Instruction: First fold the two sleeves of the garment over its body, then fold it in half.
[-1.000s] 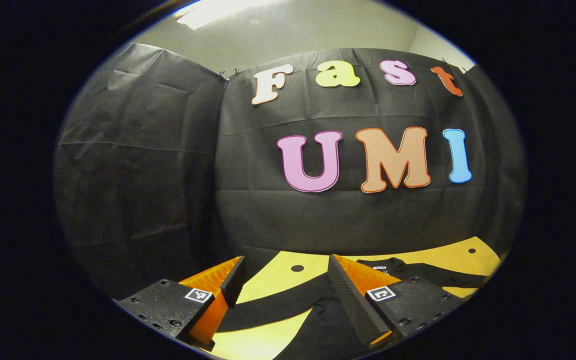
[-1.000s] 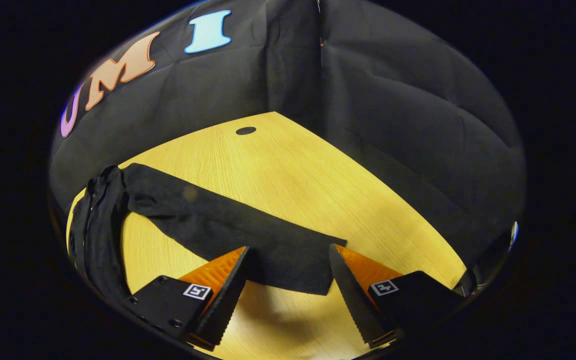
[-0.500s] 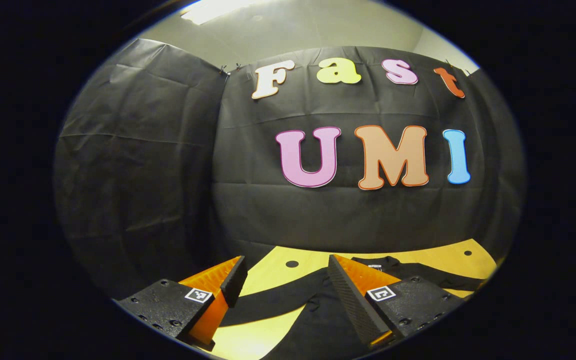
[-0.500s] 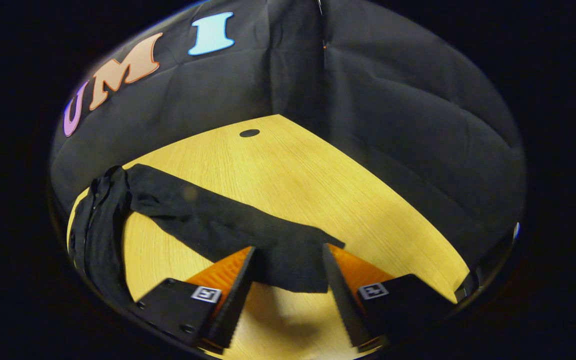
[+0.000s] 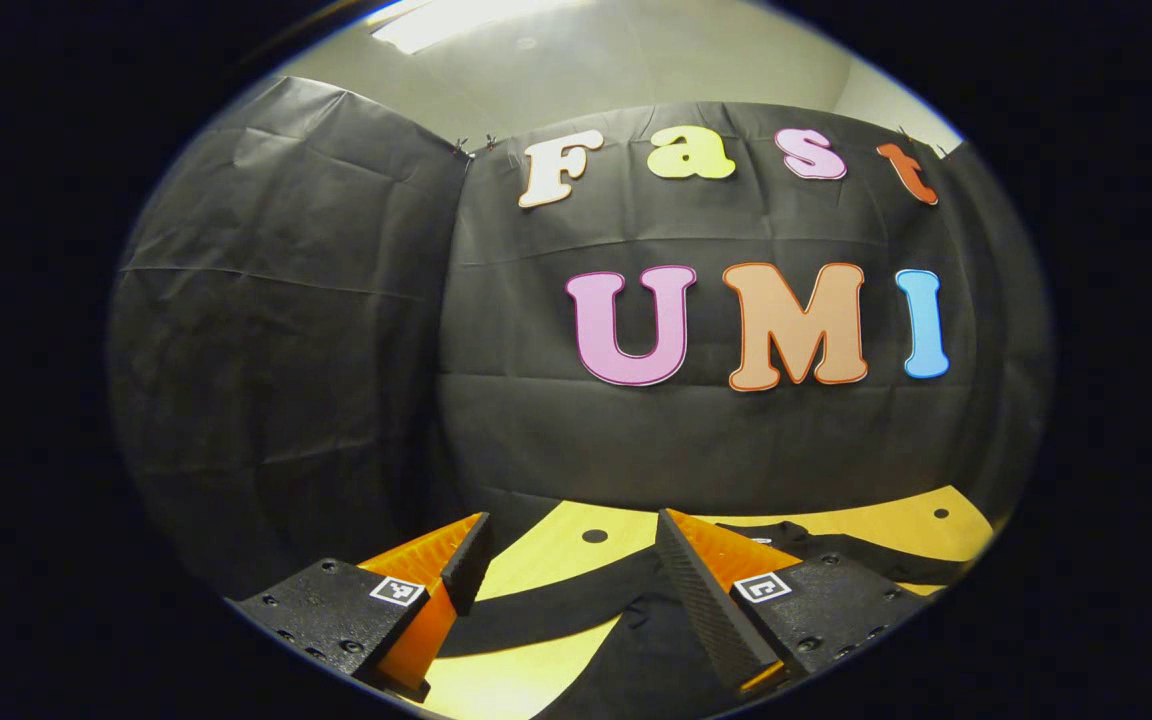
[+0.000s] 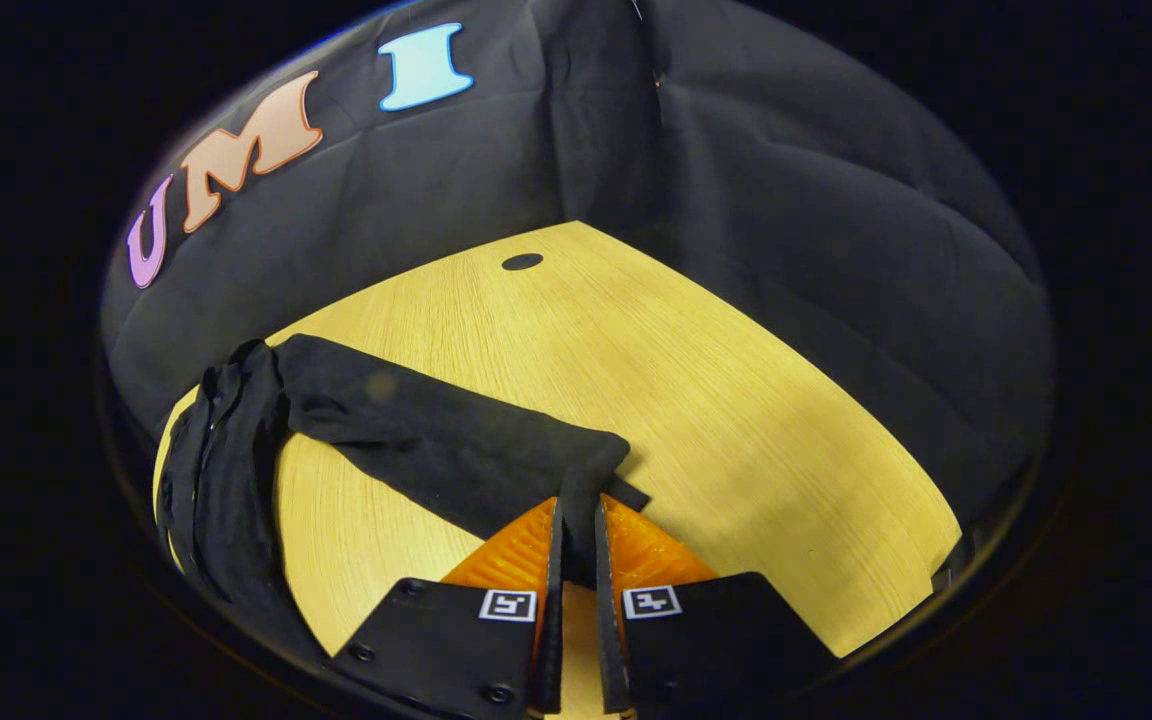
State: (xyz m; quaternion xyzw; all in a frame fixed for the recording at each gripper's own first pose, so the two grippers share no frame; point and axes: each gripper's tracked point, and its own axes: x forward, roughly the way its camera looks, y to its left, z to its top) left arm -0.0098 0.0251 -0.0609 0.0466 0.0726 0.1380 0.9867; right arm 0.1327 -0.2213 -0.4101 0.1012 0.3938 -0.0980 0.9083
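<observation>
Table [image 6: 696, 400]: pale wood, carrying everything; it has a small dark hole [image 6: 522, 262] near its far edge, and I place the rest relative to that hole.

Garment [image 6: 221, 480]: a black long-sleeved top lying on the table. In the right gripper view its bunched body sits well to the near left of the hole. In the left gripper view the dark cloth [image 5: 636, 640] spreads on the near side of a hole in the table.

Right sleeve [image 6: 436, 440]: runs from the body out across the table, its cuff end on the near side of the hole.

My right hand-held gripper [image 6: 576, 545]: jaws drawn almost together with the cuff pinched between them, both fingers pressing on the cloth.

My left hand-held gripper [image 5: 566, 565]: jaws wide apart, nothing between them, held above the garment.

Step in hand: I judge this as the first sleeve fold, with the cuff just gripped and the sleeve not yet over the body.

Next move: lift the cuff a little and carry it away from the hole toward the body, keeping the sleeve flat as it lands.

Difference between views: the right gripper view gives the pinch on the cuff; the left gripper view gives the other sleeve [image 5: 546, 610] stretched out.
</observation>
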